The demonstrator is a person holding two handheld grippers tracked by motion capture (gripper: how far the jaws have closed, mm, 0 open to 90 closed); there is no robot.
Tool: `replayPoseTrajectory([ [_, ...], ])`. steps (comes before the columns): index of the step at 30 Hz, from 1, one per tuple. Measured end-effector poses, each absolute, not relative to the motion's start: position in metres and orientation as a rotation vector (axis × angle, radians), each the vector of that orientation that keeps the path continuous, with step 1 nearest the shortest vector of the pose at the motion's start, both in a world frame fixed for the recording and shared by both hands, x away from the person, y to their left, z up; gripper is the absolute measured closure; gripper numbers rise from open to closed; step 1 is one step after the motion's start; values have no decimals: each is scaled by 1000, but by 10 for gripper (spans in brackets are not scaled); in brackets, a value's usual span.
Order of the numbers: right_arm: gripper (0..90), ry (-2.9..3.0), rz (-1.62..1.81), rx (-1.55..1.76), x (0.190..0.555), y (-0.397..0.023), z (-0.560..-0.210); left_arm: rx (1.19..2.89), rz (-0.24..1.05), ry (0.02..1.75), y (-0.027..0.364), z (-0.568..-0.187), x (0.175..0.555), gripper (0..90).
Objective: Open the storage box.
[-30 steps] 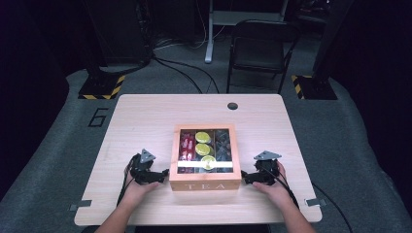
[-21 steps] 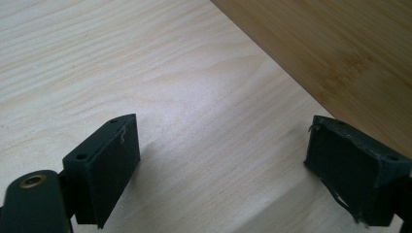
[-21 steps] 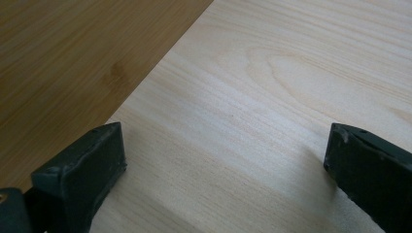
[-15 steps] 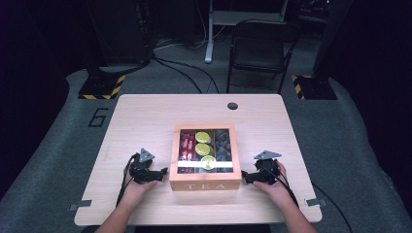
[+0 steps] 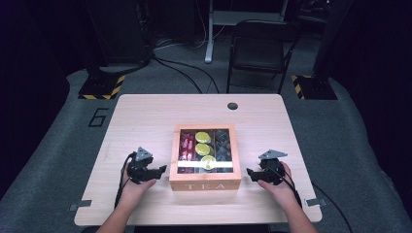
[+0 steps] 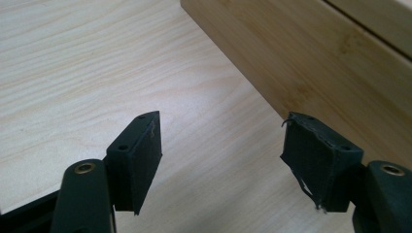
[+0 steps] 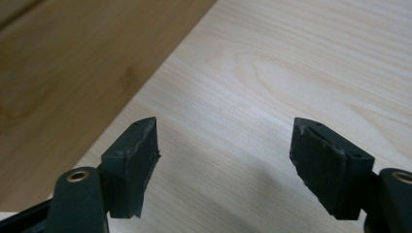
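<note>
tea box | wooden, "TEA" on front, clear lid shut | flat, upright | table's near middle

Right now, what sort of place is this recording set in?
Probably a lab or studio recording bay: a lone wooden table on grey carpet, hazard-striped stand bases, loose floor cables and a folding chair.

- My left claw has just been closing; nothing sits between its jaws.
- Pale bench lies below.
- The wooden box stands just beside my right-hand jaw.
</note>
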State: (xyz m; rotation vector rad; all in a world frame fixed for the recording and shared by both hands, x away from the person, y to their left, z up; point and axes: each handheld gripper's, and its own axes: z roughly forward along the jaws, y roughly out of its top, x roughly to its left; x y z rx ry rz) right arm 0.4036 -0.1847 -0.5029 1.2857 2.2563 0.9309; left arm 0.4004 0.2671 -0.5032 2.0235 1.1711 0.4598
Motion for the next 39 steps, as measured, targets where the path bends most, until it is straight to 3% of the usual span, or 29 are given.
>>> replayPoseTrajectory([
  [39,290,2213,1082,1178,370,-186,-463,1898,397,1118,268,-474,372,363],
])
